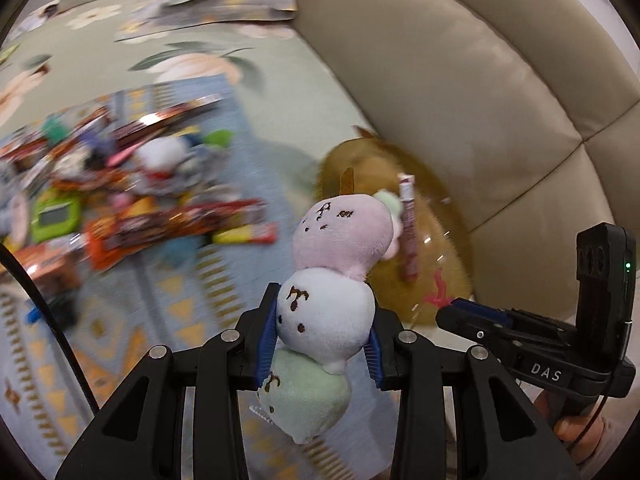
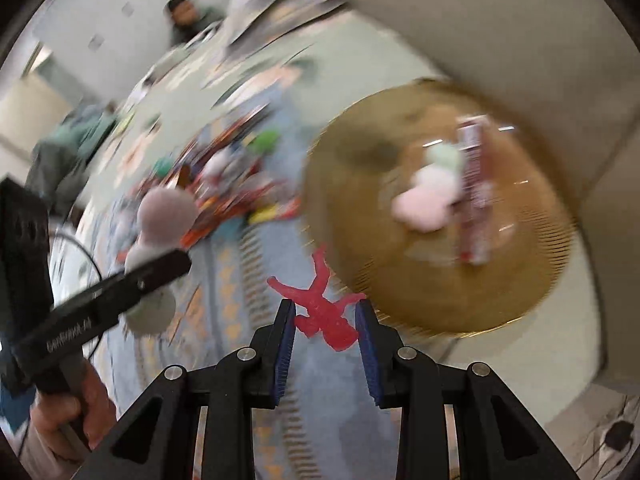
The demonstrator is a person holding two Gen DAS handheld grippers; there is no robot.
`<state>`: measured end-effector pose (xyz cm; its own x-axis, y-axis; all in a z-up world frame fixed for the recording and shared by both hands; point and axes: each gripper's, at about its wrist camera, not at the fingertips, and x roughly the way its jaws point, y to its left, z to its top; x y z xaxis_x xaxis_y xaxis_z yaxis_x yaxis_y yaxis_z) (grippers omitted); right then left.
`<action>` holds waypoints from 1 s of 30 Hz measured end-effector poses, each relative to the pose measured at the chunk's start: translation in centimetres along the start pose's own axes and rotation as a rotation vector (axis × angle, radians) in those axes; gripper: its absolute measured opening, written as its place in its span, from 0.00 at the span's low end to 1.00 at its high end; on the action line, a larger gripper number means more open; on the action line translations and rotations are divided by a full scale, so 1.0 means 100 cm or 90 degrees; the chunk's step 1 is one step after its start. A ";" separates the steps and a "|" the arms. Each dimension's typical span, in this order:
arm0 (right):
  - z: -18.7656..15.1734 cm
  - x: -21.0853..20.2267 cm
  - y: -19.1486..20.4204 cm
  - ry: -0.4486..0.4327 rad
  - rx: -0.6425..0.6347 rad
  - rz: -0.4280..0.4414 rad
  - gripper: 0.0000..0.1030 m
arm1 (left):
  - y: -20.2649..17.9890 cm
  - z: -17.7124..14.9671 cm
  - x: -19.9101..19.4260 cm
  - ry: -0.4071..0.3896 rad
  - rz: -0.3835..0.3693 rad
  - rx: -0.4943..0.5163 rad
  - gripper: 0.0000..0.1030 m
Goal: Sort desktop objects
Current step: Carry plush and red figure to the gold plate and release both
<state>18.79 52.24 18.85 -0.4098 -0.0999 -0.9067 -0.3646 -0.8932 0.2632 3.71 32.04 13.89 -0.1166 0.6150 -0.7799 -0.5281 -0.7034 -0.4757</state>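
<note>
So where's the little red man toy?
In the right wrist view, the red man toy sits between the right tongs, over the blue mat, beside the amber bowl.

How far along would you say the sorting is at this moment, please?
Partly done: the amber bowl already holds a small plush and a snack stick. In hand: the left claw grips a three-ball plush skewer, and the right claw holds a red figure, both near the bowl. Left: a heap of snack packets and toys on the mat.

Floral table: patterned mat, amber dish, snack pile.
</note>
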 end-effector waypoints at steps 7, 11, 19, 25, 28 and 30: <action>0.031 0.006 -0.055 0.001 0.118 -0.035 0.30 | -0.032 0.038 0.053 0.006 -0.072 -0.038 0.41; 0.039 0.000 -0.073 -0.033 0.152 -0.023 0.44 | -0.021 0.050 0.082 0.029 -0.099 -0.122 0.47; 0.019 0.005 -0.080 0.007 0.163 -0.010 0.46 | -0.010 0.034 0.083 0.065 -0.090 -0.150 0.48; 0.014 0.020 -0.066 0.035 0.156 0.009 0.46 | -0.004 0.020 0.076 0.075 -0.087 -0.159 0.48; 0.015 0.022 -0.050 0.039 0.132 0.020 0.46 | 0.003 0.012 0.072 0.084 -0.083 -0.161 0.48; 0.014 0.024 -0.036 0.041 0.111 0.026 0.46 | 0.011 0.008 0.067 0.084 -0.079 -0.167 0.48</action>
<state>17.98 55.85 16.20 -0.3746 -0.1674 -0.9119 -0.4910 -0.7985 0.3483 1.72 35.65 8.47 0.0544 0.6621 -0.7475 -0.2952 -0.7045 -0.6454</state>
